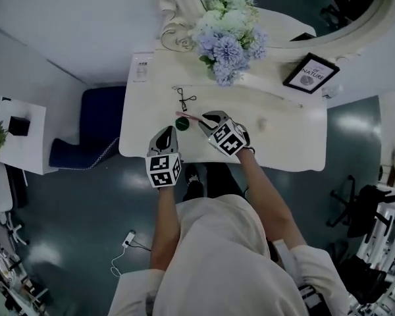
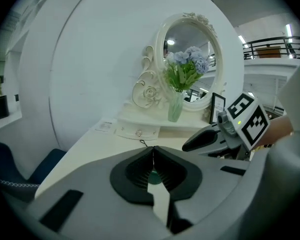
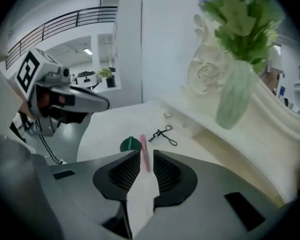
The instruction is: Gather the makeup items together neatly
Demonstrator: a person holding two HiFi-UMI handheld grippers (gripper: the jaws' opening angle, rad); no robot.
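Head view: white surface (image 1: pixel 286 147) below an oval mirror (image 1: pixel 355 18), with a flower vase (image 1: pixel 230 38) and a framed card (image 1: pixel 310 73) at the back.

Left hand-held gripper (image 2: pixel 152 155): jaws together at the tips, nothing between them. It hangs over the near edge of the surface, pointing toward a green round compact (image 1: pixel 182 124) that lies just beyond its tips. In its own view a bit of the compact shows through the opening below the closed tips.

Right hand-held gripper (image 3: pixel 146 159): jaws narrowly apart with a pink stick (image 3: pixel 144 154) between them. The stick sits close against the left-side pad, with a sliver of light on the other side, so it is not clamped. The stick's far end reaches over the compact's edge.

A black wire-framed tool (image 1: pixel 184 99) lies farther back, apart from both grippers and near the compact.

A small cream round item (image 1: pixel 262 124) lies alone to the right of the right hand-held gripper.
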